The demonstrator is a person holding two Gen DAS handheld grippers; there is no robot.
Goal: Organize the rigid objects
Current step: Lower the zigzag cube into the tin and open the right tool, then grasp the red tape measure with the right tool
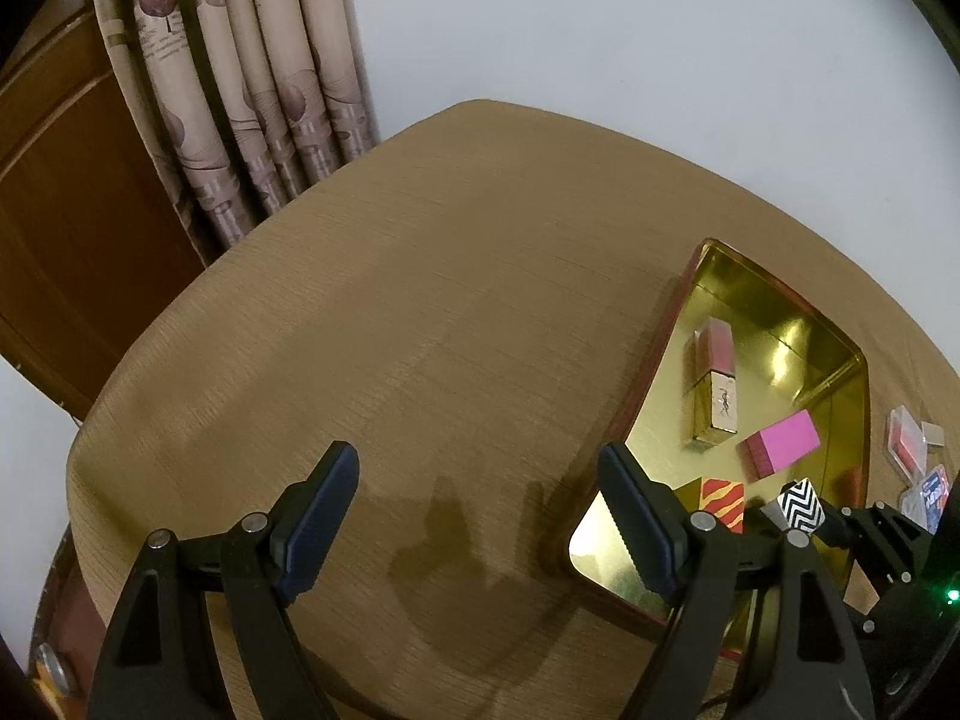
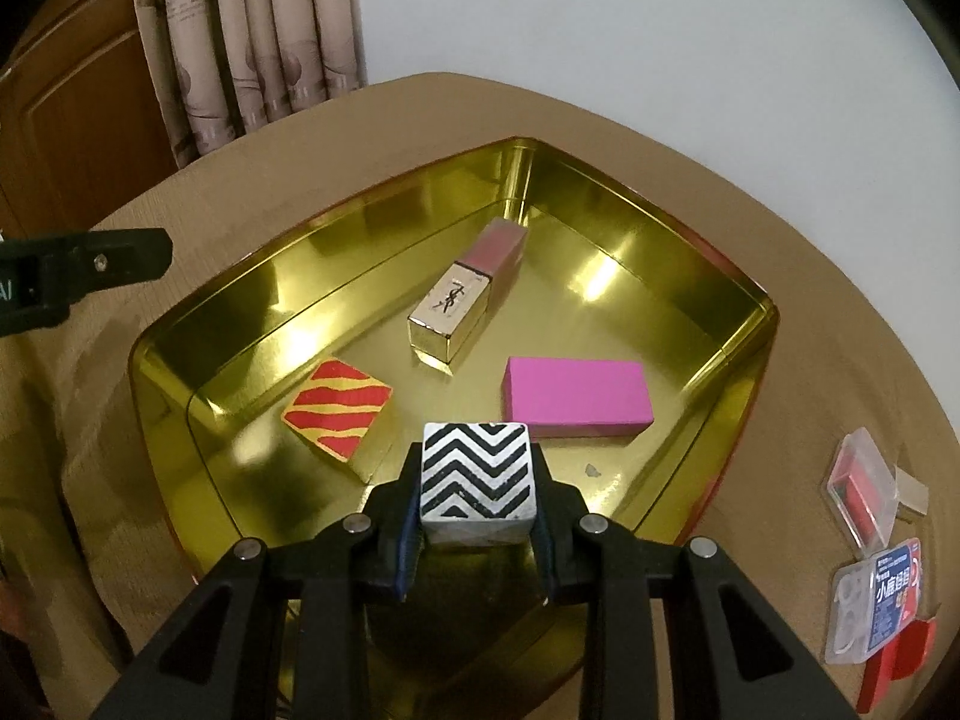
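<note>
Three items already lie in the gold tin (image 2: pixel 690 276), the right gripper (image 2: pixel 477 540) clamps a zigzag block (image 2: pixel 477 471) above its six-o'clock edge, the left gripper (image 1: pixel 480 522) gapes empty, and small cases (image 2: pixel 864 495) wait at three o'clock.

Surroundings behind the round tan tabletop (image 1: pixel 372 324)

A beige curtain printed with mauve leaf shapes (image 2: pixel 252 30) is hung in folds beyond the tabletop's far left edge. A brown wooden panelled door (image 2: pixel 72 120) is seen to the left of the curtain, partly covered by it. A plain white wall (image 2: pixel 630 24) is seen behind the tabletop's far edge, to the right of the curtain.
</note>
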